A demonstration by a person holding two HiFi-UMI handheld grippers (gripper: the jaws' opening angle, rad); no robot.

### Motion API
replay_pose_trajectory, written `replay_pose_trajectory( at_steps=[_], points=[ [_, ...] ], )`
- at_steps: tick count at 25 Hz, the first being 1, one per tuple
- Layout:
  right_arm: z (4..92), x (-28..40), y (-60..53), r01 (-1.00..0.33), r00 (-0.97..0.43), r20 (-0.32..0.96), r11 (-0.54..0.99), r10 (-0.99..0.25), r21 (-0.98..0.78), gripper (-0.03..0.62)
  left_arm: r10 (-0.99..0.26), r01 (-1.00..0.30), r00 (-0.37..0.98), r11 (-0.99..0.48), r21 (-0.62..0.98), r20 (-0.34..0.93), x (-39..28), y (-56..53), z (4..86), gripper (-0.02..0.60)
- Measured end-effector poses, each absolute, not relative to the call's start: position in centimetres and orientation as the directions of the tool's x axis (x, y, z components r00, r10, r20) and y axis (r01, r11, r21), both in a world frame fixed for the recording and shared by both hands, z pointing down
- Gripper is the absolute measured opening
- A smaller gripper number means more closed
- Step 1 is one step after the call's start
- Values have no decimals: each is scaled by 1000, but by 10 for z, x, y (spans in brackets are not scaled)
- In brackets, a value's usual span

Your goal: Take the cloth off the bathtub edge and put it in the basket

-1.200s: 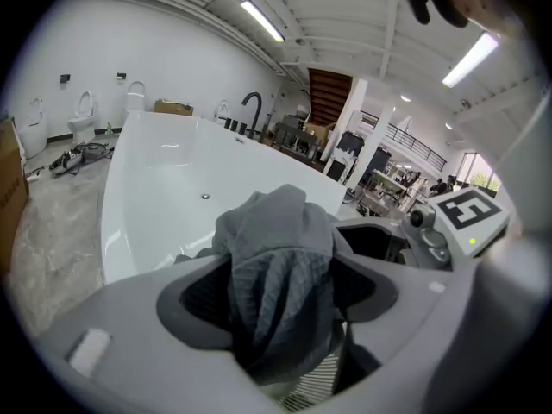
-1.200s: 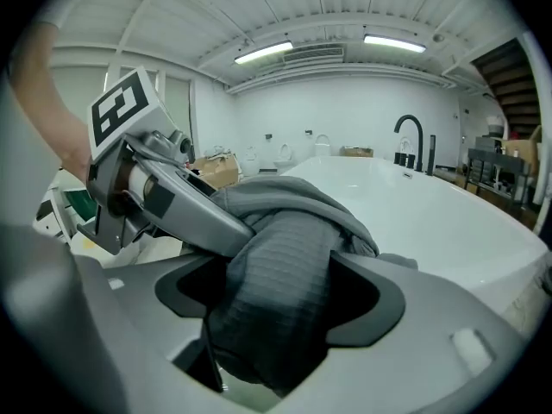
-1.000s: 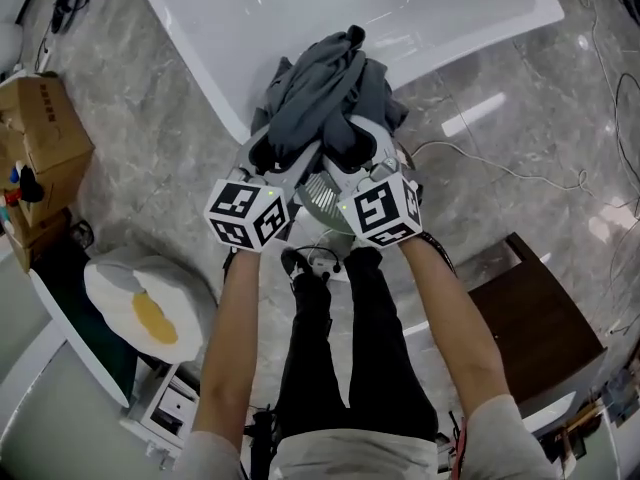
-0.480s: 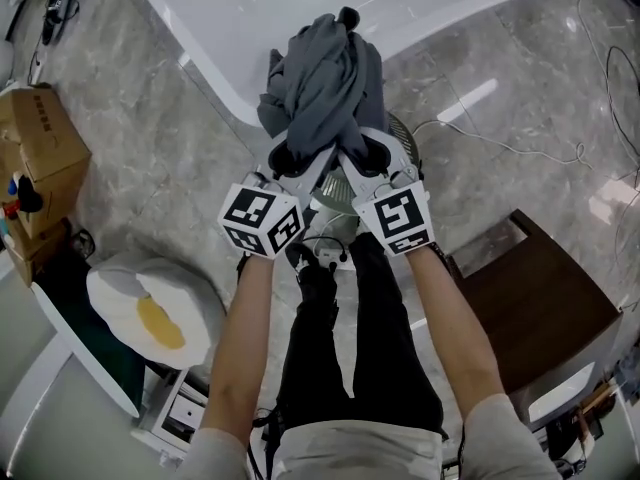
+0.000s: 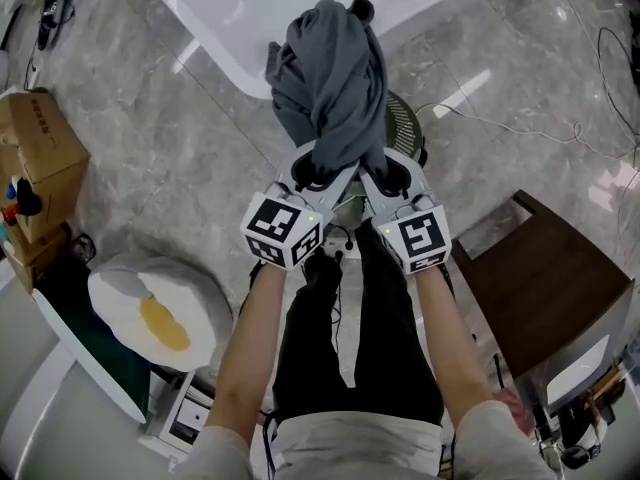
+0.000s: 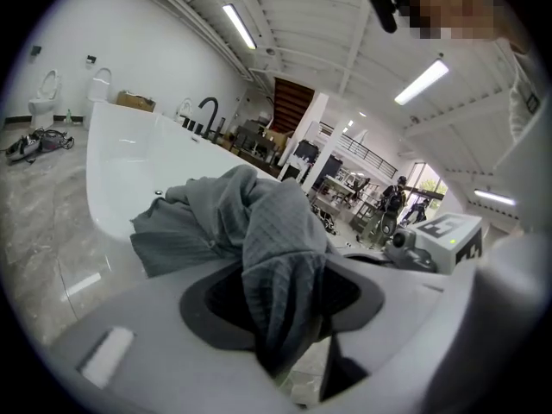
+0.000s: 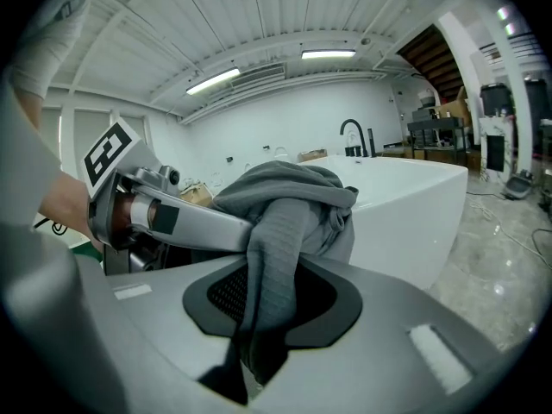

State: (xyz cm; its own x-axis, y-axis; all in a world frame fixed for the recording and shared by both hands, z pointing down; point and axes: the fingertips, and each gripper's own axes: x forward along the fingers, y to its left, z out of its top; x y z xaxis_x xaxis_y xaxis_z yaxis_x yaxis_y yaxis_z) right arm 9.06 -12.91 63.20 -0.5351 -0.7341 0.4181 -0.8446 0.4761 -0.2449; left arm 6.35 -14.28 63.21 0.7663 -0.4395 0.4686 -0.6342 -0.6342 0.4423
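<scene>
A bunched grey cloth point(image 5: 330, 68) hangs between my two grippers, in front of the white bathtub point(image 5: 250, 18). My left gripper point(image 5: 318, 173) is shut on a fold at its near end, and my right gripper point(image 5: 375, 173) is shut on the same end right beside it. In the left gripper view the cloth point(image 6: 267, 222) runs down between the jaws of the left gripper point(image 6: 285, 317), with the tub point(image 6: 129, 171) behind. The right gripper view shows the cloth point(image 7: 285, 197) pinched in the right gripper point(image 7: 259, 317). A round wire basket point(image 5: 405, 123) peeks out from under the cloth, mostly hidden.
A cardboard box point(image 5: 35, 138) stands at the left and a white cushion with a yellow patch point(image 5: 155, 313) lies lower left. A dark brown wooden stool point(image 5: 545, 288) is at the right. Cables point(image 5: 500, 138) trail over the marble floor. The person's legs are below the grippers.
Both grippers have closed on the cloth and drawn together. The cloth has come up off the tub edge into a taller bundle, held nearer the person.
</scene>
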Motion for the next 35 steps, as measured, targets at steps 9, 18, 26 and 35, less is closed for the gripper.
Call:
replay_pose_trajectory(
  at_steps=[9,18,26,35],
  points=[
    [641,106,-68,-869,-495,458,404,-739,-287,81,-325,-562,809,-671,484,490,82,-81,644,232],
    [664,132,0,-894,-442,539,308,-717,-324,81,-218,-516,831,-644,564,512,109,-16,667,232],
    [687,141,12,-881,-470,580,313,-666,-354,81,-203,-544,819,-570,616,536,117,-7,693,227],
    [744,135,-39,-833,-552,623,397,-554,-385,81,-289,-643,761,-449,620,580,107,-55,749,227]
  ],
)
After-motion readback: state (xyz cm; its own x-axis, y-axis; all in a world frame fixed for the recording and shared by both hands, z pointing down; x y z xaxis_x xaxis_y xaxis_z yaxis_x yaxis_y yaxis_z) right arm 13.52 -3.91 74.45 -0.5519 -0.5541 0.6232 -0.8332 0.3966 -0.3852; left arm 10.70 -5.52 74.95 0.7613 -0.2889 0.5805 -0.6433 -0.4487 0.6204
